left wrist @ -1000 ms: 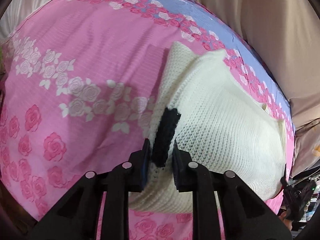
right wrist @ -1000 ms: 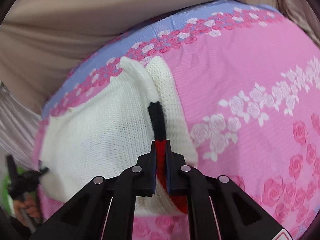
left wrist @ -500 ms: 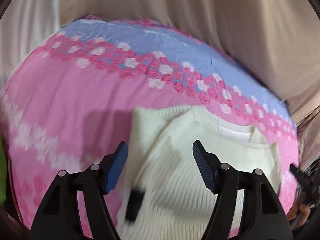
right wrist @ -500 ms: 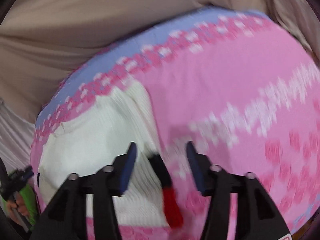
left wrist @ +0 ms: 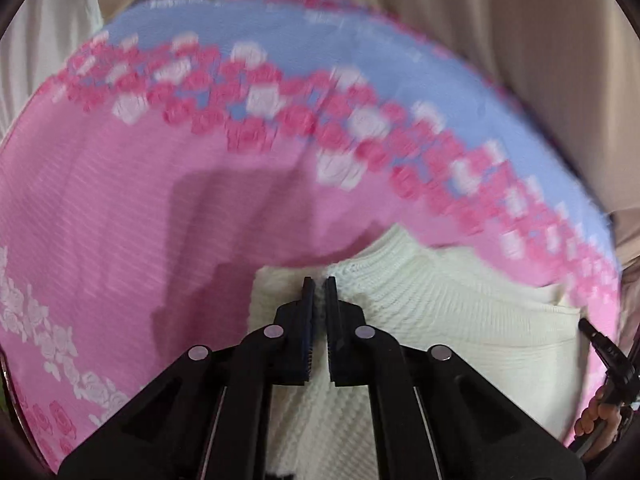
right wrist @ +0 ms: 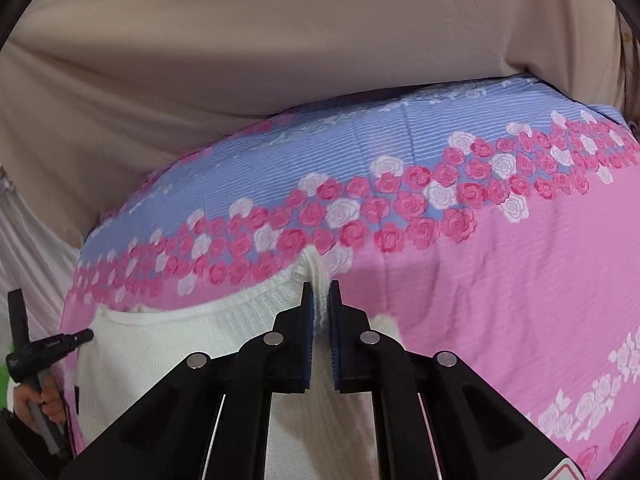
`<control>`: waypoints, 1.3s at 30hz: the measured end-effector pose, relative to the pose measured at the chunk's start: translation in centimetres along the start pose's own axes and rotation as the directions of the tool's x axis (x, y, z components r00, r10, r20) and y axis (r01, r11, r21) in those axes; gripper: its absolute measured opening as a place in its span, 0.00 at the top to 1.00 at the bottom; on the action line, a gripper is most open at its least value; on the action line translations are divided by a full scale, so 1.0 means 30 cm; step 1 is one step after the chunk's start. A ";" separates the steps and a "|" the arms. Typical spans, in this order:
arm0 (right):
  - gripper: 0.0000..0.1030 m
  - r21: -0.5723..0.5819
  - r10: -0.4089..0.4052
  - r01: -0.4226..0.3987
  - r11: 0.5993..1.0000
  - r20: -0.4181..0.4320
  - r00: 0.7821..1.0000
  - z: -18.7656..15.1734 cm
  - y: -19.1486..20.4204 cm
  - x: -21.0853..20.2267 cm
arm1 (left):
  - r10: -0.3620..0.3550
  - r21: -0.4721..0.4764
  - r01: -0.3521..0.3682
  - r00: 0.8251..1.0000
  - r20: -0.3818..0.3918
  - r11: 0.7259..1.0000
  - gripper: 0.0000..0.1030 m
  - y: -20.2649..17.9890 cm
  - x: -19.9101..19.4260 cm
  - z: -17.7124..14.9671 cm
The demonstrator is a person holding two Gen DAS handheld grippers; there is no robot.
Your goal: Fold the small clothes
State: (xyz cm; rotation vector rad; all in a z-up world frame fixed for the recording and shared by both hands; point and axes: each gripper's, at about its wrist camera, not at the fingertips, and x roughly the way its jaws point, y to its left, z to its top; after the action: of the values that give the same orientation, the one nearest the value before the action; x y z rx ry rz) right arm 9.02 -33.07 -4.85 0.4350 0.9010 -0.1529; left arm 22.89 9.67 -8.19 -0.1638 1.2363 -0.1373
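Sweater (left wrist: 440, 320) edge hidden between both closed jaws.

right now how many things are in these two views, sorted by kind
knit garment: 1, white
floral sheet: 1, pink and blue
beige cloth: 1, behind the sheet
grippers: 2, left gripper and right gripper, each pinching white knit
total: 5

Both tongs (left wrist: 319, 286) (right wrist: 319, 293) off the cuffs, just reclosed on white sweater (left wrist: 460, 320) edge
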 end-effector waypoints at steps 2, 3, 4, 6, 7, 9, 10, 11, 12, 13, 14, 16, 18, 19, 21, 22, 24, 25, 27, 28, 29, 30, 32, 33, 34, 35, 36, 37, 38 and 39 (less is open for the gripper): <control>0.94 -0.002 -0.030 0.030 1.000 -0.148 0.989 -0.031 -0.020 0.141 | 0.009 0.025 -0.010 1.000 0.026 1.000 0.92 -0.018 -0.035 -0.009; 0.93 -0.004 -0.039 0.039 0.999 -0.114 0.993 -0.033 -0.014 0.130 | -0.007 0.024 0.006 0.999 0.048 1.000 0.86 -0.017 -0.083 -0.022; 0.90 0.023 -0.038 0.041 0.999 -0.105 0.994 -0.027 -0.010 0.107 | -0.012 0.023 0.010 0.998 0.068 1.000 0.70 -0.010 -0.126 -0.039; 0.69 0.111 0.016 -0.009 0.994 -0.065 0.998 -0.025 -0.018 0.012 | -0.008 0.012 0.006 0.991 0.130 1.000 0.37 0.034 -0.232 -0.110; 0.60 0.128 0.023 -0.019 0.992 -0.033 0.999 -0.039 -0.023 -0.042 | -0.018 0.000 0.018 0.988 0.152 1.000 0.27 0.061 -0.270 -0.152; 0.28 0.136 0.013 -0.016 0.991 0.022 1.000 -0.120 -0.048 -0.161 | -0.045 -0.037 0.050 0.989 0.138 0.998 0.18 0.131 -0.308 -0.269; 0.26 0.135 0.008 -0.011 0.991 0.020 1.000 -0.169 -0.064 -0.194 | -0.054 -0.066 0.062 0.992 0.115 0.996 0.17 0.166 -0.307 -0.332; 0.26 0.137 0.005 -0.005 0.991 0.003 1.000 -0.226 -0.082 -0.217 | -0.061 -0.093 0.070 0.994 0.096 0.993 0.17 0.190 -0.298 -0.378; 0.26 0.147 0.009 -0.006 0.989 -0.022 1.000 -0.297 -0.107 -0.231 | -0.061 -0.145 0.070 0.996 0.062 0.987 0.17 0.226 -0.280 -0.448; 0.26 0.170 0.014 -0.006 0.986 -0.042 0.999 -0.366 -0.131 -0.241 | -0.060 -0.185 0.066 0.998 0.037 0.981 0.17 0.242 -0.262 -0.495; 0.25 0.192 0.022 -0.010 0.981 -0.061 0.998 -0.419 -0.153 -0.244 | -0.062 -0.220 0.064 0.998 0.017 0.973 0.17 0.255 -0.241 -0.535; 0.25 0.287 0.060 -0.034 0.957 -0.081 0.995 -0.538 -0.197 -0.241 | -0.071 -0.257 0.066 0.997 -0.011 0.964 0.13 0.244 -0.213 -0.597; 0.24 0.339 0.087 -0.058 0.939 -0.070 0.994 -0.613 -0.196 -0.221 | -0.061 -0.202 0.064 0.998 0.024 0.977 0.13 0.193 -0.212 -0.609; 0.23 0.319 0.063 -0.047 0.946 -0.042 0.997 -0.626 -0.179 -0.229 | -0.059 -0.179 0.061 0.998 0.014 0.982 0.15 0.171 -0.204 -0.606; 0.23 0.276 0.070 -0.055 0.960 -0.046 0.997 -0.623 -0.124 -0.204 | -0.037 -0.163 0.036 0.999 -0.004 0.986 0.45 0.145 -0.201 -0.576; 0.25 0.260 0.073 -0.059 0.964 -0.047 0.996 -0.617 -0.106 -0.200 | -0.054 -0.152 0.050 0.998 -0.023 0.987 0.68 0.140 -0.203 -0.556; 0.72 0.230 0.102 -0.082 0.970 -0.076 0.992 -0.583 -0.061 -0.177 | -0.128 -0.183 0.115 0.990 -0.061 0.976 0.80 0.157 -0.224 -0.526; 0.81 0.225 0.106 -0.085 0.971 -0.082 0.991 -0.564 -0.049 -0.182 | -0.144 -0.203 0.129 0.988 -0.060 0.971 0.82 0.170 -0.246 -0.522; 0.86 0.235 0.121 -0.105 0.966 -0.052 0.991 -0.521 -0.047 -0.233 | -0.157 -0.193 0.144 0.986 -0.057 0.971 0.84 0.186 -0.309 -0.531; 0.87 0.227 0.109 -0.096 0.969 -0.042 0.993 -0.507 -0.056 -0.274 | -0.162 -0.189 0.146 0.984 -0.071 0.971 0.84 0.197 -0.335 -0.549; 0.88 0.217 0.097 -0.087 0.972 -0.037 0.995 -0.498 -0.063 -0.314 | -0.167 -0.177 0.149 0.981 -0.093 0.973 0.84 0.208 -0.359 -0.575; 0.88 0.201 0.088 -0.080 0.976 -0.034 0.995 -0.501 -0.077 -0.362 | -0.167 -0.170 0.147 0.979 -0.114 0.975 0.84 0.213 -0.365 -0.598; 0.88 0.174 0.063 -0.051 0.983 -0.062 0.996 -0.544 -0.119 -0.436 | -0.160 -0.155 0.133 0.971 -0.180 0.979 0.84 0.231 -0.374 -0.677; 0.88 0.169 0.054 -0.039 0.985 -0.082 0.995 -0.576 -0.141 -0.455 | -0.158 -0.156 0.125 0.962 -0.222 0.980 0.84 0.239 -0.362 -0.727; 0.88 0.162 0.035 -0.016 0.987 -0.111 0.993 -0.622 -0.166 -0.470 | -0.151 -0.159 0.113 0.955 -0.255 0.981 0.84 0.249 -0.345 -0.779; 0.88 0.155 0.011 0.013 0.988 -0.153 0.988 -0.679 -0.190 -0.477 | -0.138 -0.155 0.098 0.951 -0.277 0.983 0.83 0.256 -0.321 -0.825; 0.88 0.157 0.002 0.028 0.987 -0.183 0.983 -0.730 -0.209 -0.472 | -0.134 -0.150 0.094 0.951 -0.279 0.984 0.81 0.256 -0.310 -0.851; 0.88 0.165 0.001 0.037 0.986 -0.222 0.975 -0.789 -0.228 -0.453 | -0.135 -0.157 0.096 0.955 -0.265 0.983 0.78 0.255 -0.309 -0.861; 0.87 0.173 0.013 0.033 0.984 -0.256 0.967 -0.838 -0.243 -0.430 | -0.136 -0.165 0.098 0.961 -0.239 0.981 0.76 0.251 -0.327 -0.847; 0.84 0.175 0.022 0.029 0.984 -0.284 0.959 -0.881 -0.252 -0.401 | -0.125 -0.159 0.093 0.970 -0.209 0.983 0.75 0.243 -0.354 -0.827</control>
State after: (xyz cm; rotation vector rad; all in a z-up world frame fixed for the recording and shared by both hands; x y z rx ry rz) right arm -19.87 -29.20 -11.99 0.6325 1.1771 -0.1777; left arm -3.91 17.63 -7.73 -0.3537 1.4583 -0.1624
